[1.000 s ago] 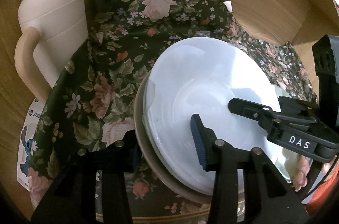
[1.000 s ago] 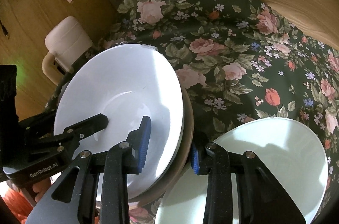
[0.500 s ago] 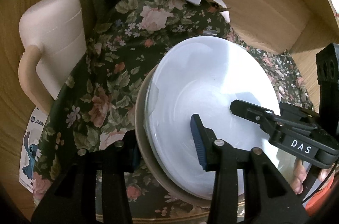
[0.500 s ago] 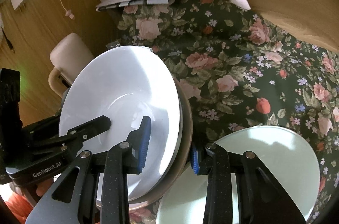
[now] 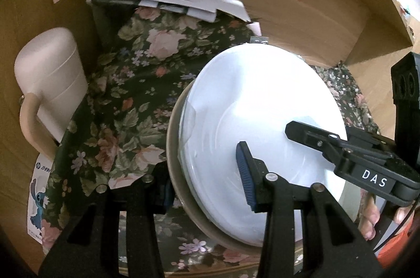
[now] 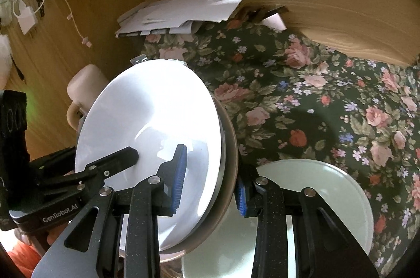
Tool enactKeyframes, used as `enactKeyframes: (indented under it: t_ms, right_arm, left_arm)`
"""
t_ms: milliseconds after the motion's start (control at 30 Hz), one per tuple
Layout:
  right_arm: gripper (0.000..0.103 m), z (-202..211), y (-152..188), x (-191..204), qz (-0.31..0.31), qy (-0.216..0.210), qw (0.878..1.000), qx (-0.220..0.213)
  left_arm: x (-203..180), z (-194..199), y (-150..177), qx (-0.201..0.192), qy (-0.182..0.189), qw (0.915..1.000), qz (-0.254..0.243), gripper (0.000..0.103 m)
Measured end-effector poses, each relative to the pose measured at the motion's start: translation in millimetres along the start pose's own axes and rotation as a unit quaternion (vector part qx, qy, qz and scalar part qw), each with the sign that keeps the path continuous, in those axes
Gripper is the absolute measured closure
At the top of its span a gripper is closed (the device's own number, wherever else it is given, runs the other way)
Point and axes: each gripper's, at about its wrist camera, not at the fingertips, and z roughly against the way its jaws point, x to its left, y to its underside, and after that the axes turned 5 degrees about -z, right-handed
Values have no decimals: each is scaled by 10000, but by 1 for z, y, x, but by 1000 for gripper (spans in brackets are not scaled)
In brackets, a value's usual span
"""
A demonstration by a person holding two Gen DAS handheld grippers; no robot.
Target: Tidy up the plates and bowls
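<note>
White plates (image 5: pixel 252 120) stacked in brown dish (image 5: pixel 174 146).

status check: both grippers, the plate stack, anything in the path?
Left gripper and right gripper both clamped on the plate stack, opposite rims, stack tilted off the floral cloth. Pale green plate lies beneath, right side.

Glossy white plate (image 5: pixel 252 104), matt brown plate (image 5: pixel 174 144) beneath, soft floral cloth (image 6: pixel 302 99), smooth wood wall (image 5: pixel 302 20), matt paper stack (image 6: pixel 183 10).

Table under dark floral cloth (image 6: pixel 302 99); on it: pale green plate (image 6: pixel 328 199), paper stack (image 6: pixel 183 12).
</note>
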Motion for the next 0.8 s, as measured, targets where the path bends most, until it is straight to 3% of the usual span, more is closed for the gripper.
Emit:
enactKeyframes:
  t_ms: [800]
  right_arm:
    - [73, 51, 22, -47, -335, 322, 9985, -305]
  left_arm:
    - [-62, 2, -2, 34, 359, 9984, -436, 61]
